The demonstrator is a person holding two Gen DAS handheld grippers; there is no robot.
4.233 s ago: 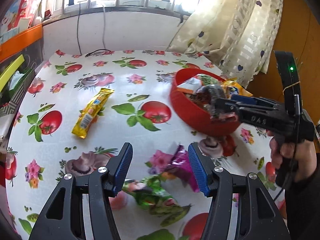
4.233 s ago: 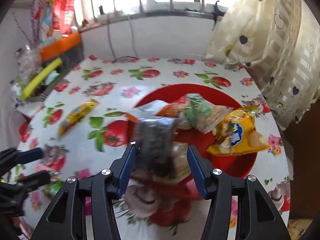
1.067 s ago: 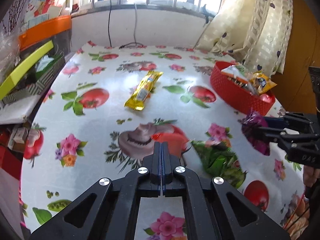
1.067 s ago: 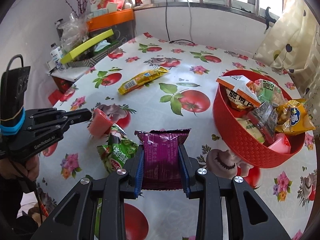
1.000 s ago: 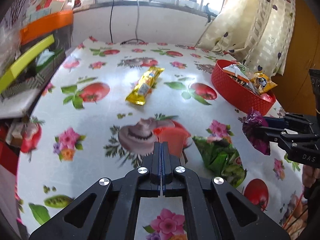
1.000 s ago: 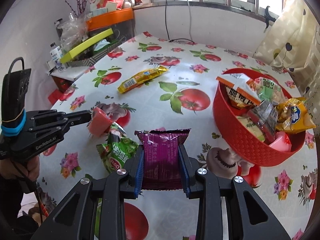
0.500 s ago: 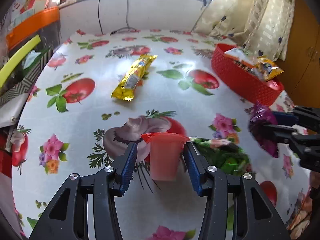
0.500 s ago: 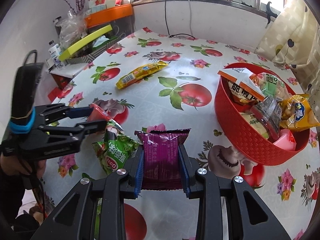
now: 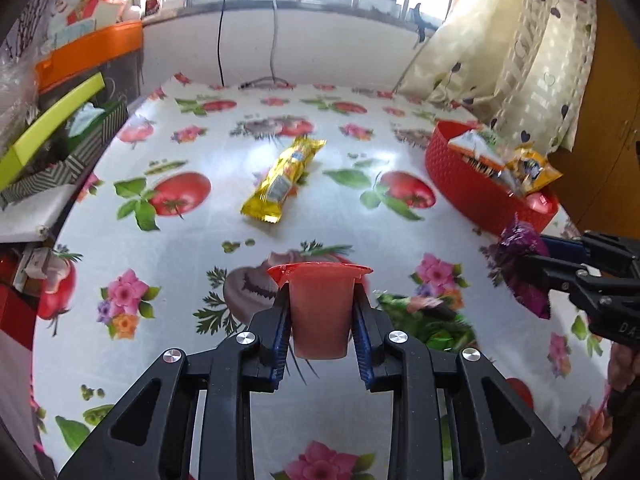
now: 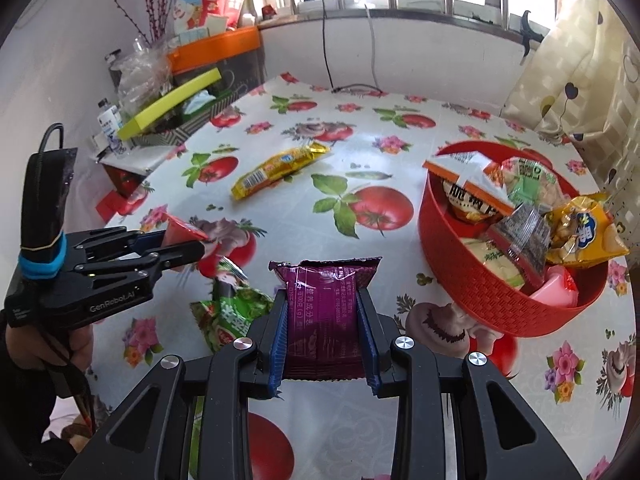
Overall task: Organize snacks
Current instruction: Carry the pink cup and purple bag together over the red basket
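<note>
Black left gripper (image 9: 321,322), angled downward, is closing on a red jelly cup (image 9: 319,312).

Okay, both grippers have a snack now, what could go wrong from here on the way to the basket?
1. The left gripper is closing on a tapered jelly cup; it may slip or crush.
2. The right gripper pinches the purple packet by its sides; it might buckle and drop.
3. The red basket is heaped; the yellow chip bag overhangs its rim and could be knocked out.
</note>
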